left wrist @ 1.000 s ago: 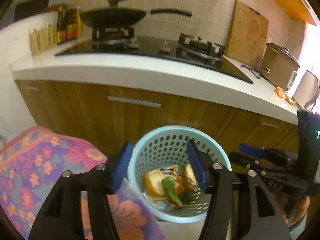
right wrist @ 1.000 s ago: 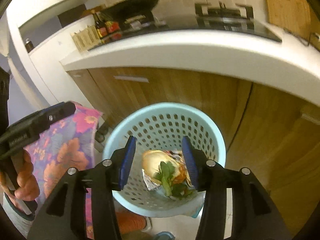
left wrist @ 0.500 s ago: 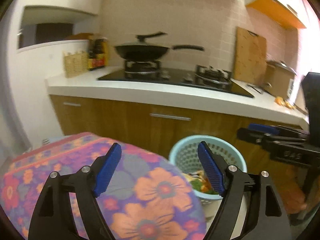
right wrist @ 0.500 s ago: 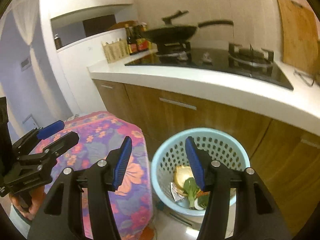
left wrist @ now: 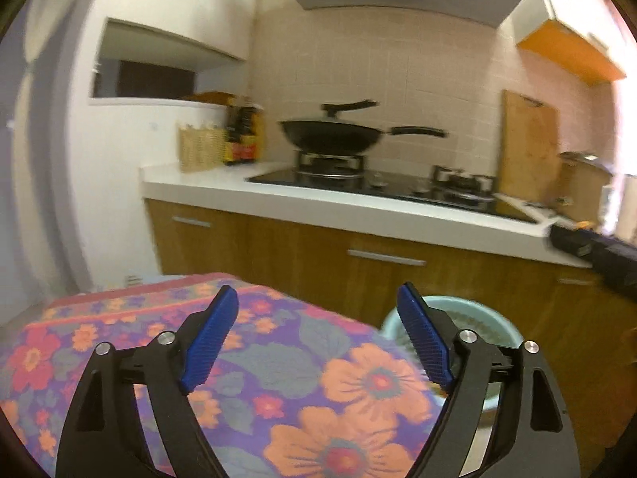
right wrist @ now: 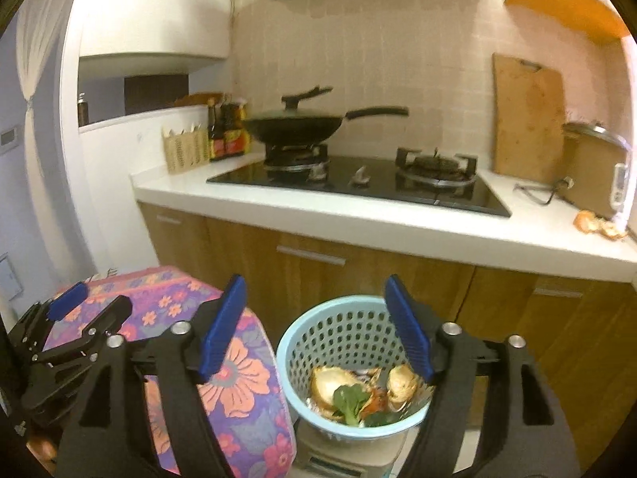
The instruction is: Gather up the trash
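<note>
Found the left claw (left wrist: 316,318) wide, jaws opening, nothing between the blue pads; below it, only a floral cushion (left wrist: 278,362). Found the right claw (right wrist: 314,310) likewise wide and opening, likewise empty, hanging above the blue basket (right wrist: 283,352) at lower centre of its frame. Saw food scraps (right wrist: 338,386) already lying in that basket: peel, a green leaf, some crumpled wrapping.

Spotted more trash at the far right of the right wrist frame: orange peel (right wrist: 597,226) on the white desk (right wrist: 398,235), just beside the rice cooker (right wrist: 593,171) and near its loose cord (right wrist: 541,193).

Judged the likely troubles as follows:
- Thin, curled peel lying flat on a hard desk: could slide away from closing pads or break, leaving bits behind.
- Crowded corner: could snag the cord or knock the cooker on the way in with so wide a claw.
- Long carry from the desk's right end to the basket: could lose a loosely pinched piece onto the floor or the cushion, which sat just beside the rim.
- Light basket perched on a pale base, seemingly a scale, too cut off to tell: could tip if clipped on the rim.
- Two claws near each other at the lower left of the right wrist frame: could collide on a hasty swing.
</note>
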{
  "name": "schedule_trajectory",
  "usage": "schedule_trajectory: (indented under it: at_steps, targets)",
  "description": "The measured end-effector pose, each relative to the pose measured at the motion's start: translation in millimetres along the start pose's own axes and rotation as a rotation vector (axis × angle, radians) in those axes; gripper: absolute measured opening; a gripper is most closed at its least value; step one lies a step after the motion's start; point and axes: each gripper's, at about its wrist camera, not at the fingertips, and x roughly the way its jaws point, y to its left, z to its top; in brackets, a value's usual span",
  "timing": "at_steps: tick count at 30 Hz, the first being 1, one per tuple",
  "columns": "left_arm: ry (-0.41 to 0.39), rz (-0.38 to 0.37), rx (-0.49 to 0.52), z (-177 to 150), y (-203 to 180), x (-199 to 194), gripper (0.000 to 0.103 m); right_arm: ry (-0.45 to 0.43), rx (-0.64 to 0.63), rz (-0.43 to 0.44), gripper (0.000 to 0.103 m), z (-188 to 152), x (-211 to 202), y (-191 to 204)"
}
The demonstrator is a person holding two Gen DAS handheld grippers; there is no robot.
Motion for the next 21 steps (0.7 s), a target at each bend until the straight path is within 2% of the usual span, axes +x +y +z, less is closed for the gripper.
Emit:
schedule_trajectory:
  at_steps: [3, 8, 13, 19, 21]
  targets:
    - [0.009, 0.033, 0.001, -1.9, 3.3, 0.7, 0.082, -0.043, -0.012, -0.036, 0.075, -4.0, -5.9, 4.8]
    - [0.004, 0.085, 0.005, -4.3, 6.3, -2.4, 0.084, -0.027, 0.004, -0.015, 0.075, -10.6, -0.4, 8.5]
    - [0.007, 0.080, 0.032, -5.5, 0.0, -3.4, 0.087, -0.034, 0.010, -0.021, 0.075, -12.6, -0.9, 6.5]
    - [-0.023, 0.131, 0.084, -7.3, -8.4, -6.3, 0.088, -0.044, 0.016, -0.037, 0.077, -12.8, 0.0, 3.1]
    - [-0.017, 0.127, 0.081, -7.6, -7.5, -5.8, 0.088, -0.041, 0.025, -0.041, 0.077, -13.4, 1.2, 1.7]
